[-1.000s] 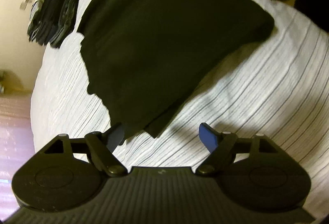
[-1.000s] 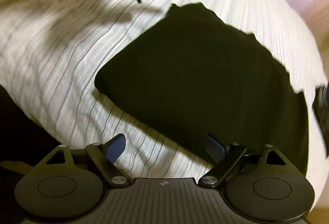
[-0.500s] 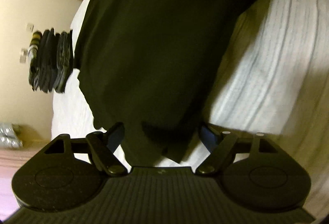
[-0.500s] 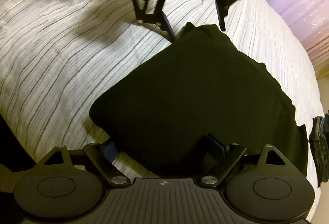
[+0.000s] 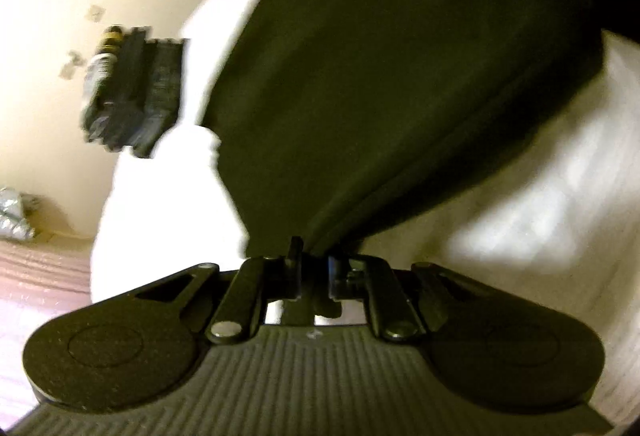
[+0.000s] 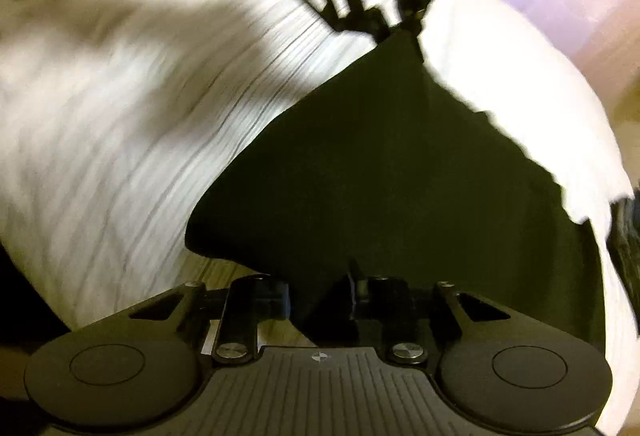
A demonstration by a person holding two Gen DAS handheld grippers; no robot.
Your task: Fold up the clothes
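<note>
Both claws, spread a second ago, are now closing, the left gripper (image 5: 314, 268) and right gripper (image 6: 320, 300) each pinching a near corner of the black garment (image 5: 400, 95), now lifted off the striped bed (image 6: 140, 135).

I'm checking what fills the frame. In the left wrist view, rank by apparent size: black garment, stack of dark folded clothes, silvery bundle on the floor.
1. black garment
2. stack of dark folded clothes
3. silvery bundle, partly cut off by the frame edge

The garment's nearness exaggerates its lead.

Matt black cloth garment (image 5: 392, 107) on white striped woven bedsheet (image 6: 132, 139) (finely ribbed, slightly creased)
</note>
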